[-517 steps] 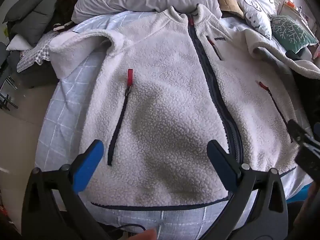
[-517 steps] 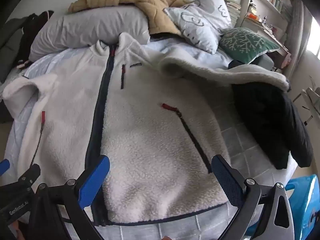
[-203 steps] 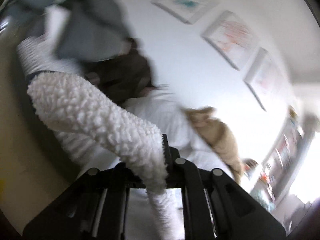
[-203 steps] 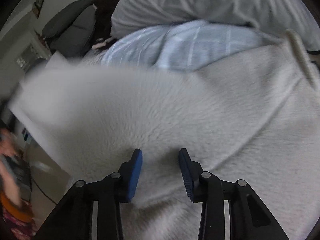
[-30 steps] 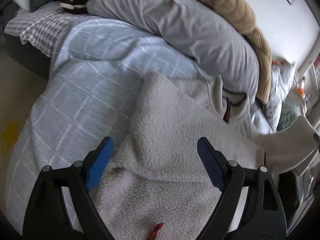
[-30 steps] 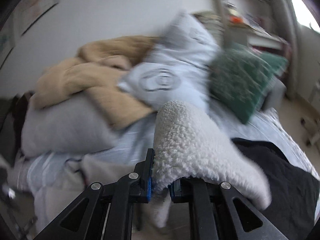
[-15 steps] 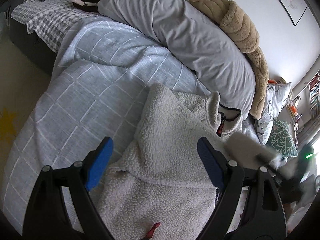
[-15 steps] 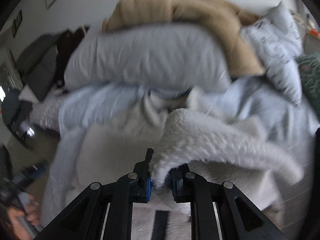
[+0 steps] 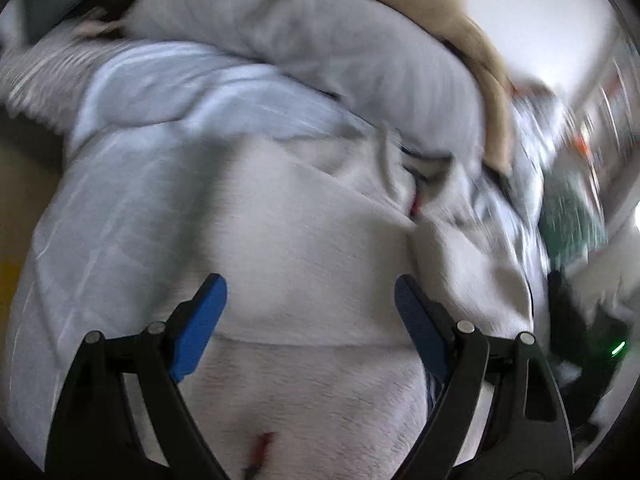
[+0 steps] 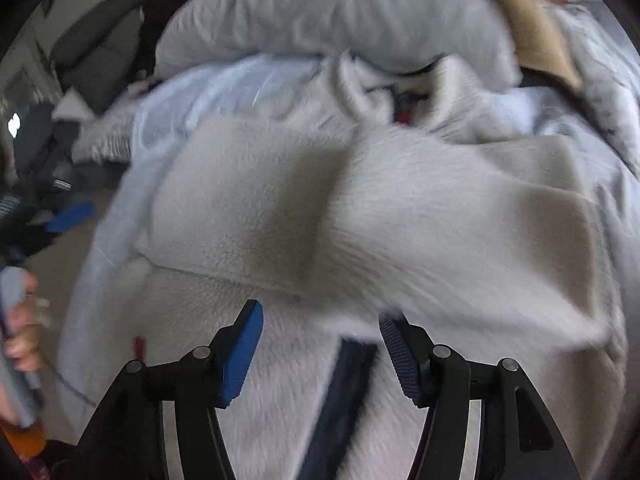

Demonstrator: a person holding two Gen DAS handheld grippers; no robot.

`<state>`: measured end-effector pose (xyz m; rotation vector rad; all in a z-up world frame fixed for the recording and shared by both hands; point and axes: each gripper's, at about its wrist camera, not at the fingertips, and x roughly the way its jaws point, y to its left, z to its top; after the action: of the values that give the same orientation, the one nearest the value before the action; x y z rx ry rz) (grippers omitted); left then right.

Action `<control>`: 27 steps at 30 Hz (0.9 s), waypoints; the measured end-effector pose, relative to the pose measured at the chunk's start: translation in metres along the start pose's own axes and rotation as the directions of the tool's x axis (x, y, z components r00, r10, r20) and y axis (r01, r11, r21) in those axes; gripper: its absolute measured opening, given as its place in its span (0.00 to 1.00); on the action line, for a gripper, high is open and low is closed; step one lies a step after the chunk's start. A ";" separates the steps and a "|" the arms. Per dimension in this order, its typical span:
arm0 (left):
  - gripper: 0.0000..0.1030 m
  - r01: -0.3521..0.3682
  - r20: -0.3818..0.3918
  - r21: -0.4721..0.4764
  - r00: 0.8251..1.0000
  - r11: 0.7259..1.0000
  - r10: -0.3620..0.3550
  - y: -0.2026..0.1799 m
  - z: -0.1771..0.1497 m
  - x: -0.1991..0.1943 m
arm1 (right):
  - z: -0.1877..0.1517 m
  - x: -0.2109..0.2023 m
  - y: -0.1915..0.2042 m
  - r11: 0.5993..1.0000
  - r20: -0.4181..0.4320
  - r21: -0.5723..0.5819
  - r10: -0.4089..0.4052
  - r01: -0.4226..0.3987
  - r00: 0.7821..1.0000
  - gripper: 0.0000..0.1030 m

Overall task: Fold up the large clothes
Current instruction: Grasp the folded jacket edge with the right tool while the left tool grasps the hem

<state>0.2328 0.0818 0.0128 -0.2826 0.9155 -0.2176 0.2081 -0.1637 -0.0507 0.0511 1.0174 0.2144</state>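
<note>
A cream fleece jacket (image 9: pixel 304 248) with a dark front zip (image 10: pixel 344 392) lies on the bed, both sleeves folded in across its chest. The left sleeve (image 10: pixel 248 208) and right sleeve (image 10: pixel 460 224) meet over the zip. My left gripper (image 9: pixel 310 312) is open and empty above the folded left sleeve. My right gripper (image 10: pixel 320 344) is open and empty just above the jacket's middle, the right sleeve's cuff lying beyond its fingers. The right gripper also shows at the right edge of the left wrist view (image 9: pixel 592 344). Both views are motion-blurred.
A light blue checked bedsheet (image 9: pixel 120 184) lies under the jacket. A grey pillow (image 10: pixel 340 12) and a tan blanket (image 10: pixel 528 28) lie at the head. A green cushion (image 9: pixel 572 224) sits at right. Dark clothes (image 10: pixel 100 52) pile at far left.
My right gripper opened and let go of the right sleeve, which now lies across the jacket's chest. My left gripper shifted over the jacket, still open.
</note>
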 end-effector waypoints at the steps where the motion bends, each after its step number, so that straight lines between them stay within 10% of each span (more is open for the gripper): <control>1: 0.83 0.003 -0.004 0.063 1.000 0.998 -0.002 -0.019 -0.004 0.004 | -0.006 -0.013 -0.014 0.999 0.026 0.041 -0.007 0.006 1.000 0.60; 10: 0.83 0.111 -0.054 0.565 0.994 0.818 -0.097 -0.190 -0.048 0.036 | -0.019 -0.070 -0.162 0.895 0.167 0.432 -0.202 0.113 0.965 0.54; 15: 0.83 0.102 -0.074 0.715 0.995 0.691 -0.070 -0.247 -0.072 0.075 | -0.021 -0.071 -0.197 0.867 0.230 0.498 -0.139 0.006 0.963 0.34; 17: 0.65 0.074 -0.073 0.738 0.997 0.671 -0.029 -0.253 -0.075 0.093 | -0.021 -0.068 -0.204 0.859 0.245 0.512 -0.116 -0.027 0.963 0.32; 20: 0.21 0.011 -0.044 0.712 0.999 0.702 0.029 -0.246 -0.066 0.108 | -0.027 -0.061 -0.210 0.840 0.251 0.539 -0.082 -0.069 0.965 0.31; 24: 0.21 0.009 0.076 0.472 0.996 0.881 -0.051 -0.186 -0.031 0.067 | -0.033 -0.047 -0.213 0.827 0.203 0.560 -0.088 -0.042 0.975 0.31; 27: 0.21 0.056 0.066 0.317 0.995 0.947 -0.081 -0.127 -0.010 0.039 | -0.035 -0.042 -0.215 0.826 0.181 0.563 -0.097 -0.022 0.979 0.31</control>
<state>0.2399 -0.0514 0.0204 -0.0260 0.7806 -0.4098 0.1905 -0.3840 -0.0641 0.5843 0.8466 -0.1368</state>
